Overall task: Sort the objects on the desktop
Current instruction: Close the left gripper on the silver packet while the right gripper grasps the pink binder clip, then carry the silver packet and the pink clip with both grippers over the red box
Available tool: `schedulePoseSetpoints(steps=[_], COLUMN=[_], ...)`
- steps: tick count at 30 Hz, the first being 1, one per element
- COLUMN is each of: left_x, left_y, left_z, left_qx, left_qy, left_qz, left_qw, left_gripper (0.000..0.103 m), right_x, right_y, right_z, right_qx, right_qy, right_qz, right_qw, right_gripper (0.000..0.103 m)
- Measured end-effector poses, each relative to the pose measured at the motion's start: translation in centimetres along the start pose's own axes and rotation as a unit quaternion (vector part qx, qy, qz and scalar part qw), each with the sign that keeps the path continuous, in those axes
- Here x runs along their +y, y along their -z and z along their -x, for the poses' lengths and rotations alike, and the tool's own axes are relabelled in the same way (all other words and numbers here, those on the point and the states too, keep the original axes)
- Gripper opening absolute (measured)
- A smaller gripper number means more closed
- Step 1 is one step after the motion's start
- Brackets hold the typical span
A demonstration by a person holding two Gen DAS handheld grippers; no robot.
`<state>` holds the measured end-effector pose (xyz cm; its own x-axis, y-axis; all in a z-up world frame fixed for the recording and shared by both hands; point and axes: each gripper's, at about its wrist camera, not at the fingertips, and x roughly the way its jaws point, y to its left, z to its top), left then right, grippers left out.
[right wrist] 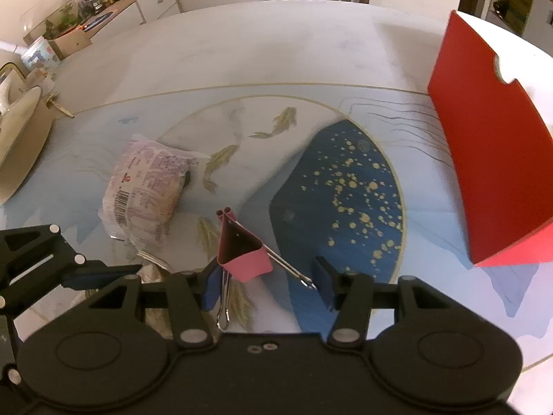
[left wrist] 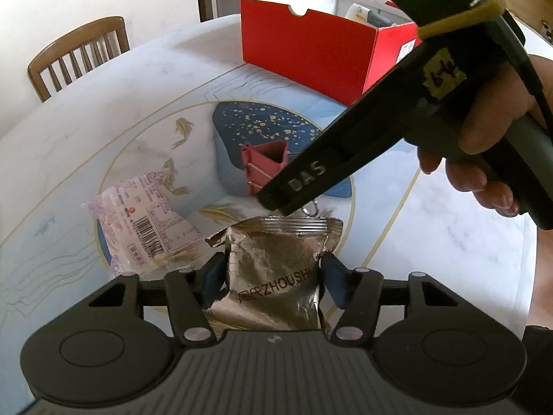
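- Clamping the silver foil packet (left wrist: 276, 276) in the left gripper (left wrist: 273, 278), near side of the red box (left wrist: 311, 52) — pads pressing both its edges.
- Hovering the right gripper (right wrist: 268, 282) wide apart around the pink binder clip (right wrist: 242, 250), also on the box's near side — not squeezing yet.
- Probably needing next: closing on the clip, then carrying both toward the box.
- Counting: one foil packet, one clip, one pale printed snack pack (right wrist: 148, 186), one box.
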<state>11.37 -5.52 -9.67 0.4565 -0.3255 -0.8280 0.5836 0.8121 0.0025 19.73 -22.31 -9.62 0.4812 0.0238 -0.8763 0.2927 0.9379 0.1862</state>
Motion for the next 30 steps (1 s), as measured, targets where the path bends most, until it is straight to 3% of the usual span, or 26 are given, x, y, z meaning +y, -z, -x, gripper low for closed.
schedulePoseSetpoints(steps=[5, 30], left_x=[0.0, 0.0], left_y=[-0.1, -0.3], left_z=[0.0, 0.4], left_qx=[0.001, 0.004], left_qy=[-0.005, -0.014], left_qz=[-0.001, 0.029], left_qw=[1.0, 0.9995], left_gripper=[0.052, 0.046], right_x=[-1.2, -7.9], right_y=[0.5, 5.6], right_z=[0.5, 6.1], right_qx=[-0.005, -0.033], right_qy=[0.008, 0.035], right_qz=[-0.013, -0.074], right_qw=[1.0, 0.996], right_gripper=[0.054, 0.054])
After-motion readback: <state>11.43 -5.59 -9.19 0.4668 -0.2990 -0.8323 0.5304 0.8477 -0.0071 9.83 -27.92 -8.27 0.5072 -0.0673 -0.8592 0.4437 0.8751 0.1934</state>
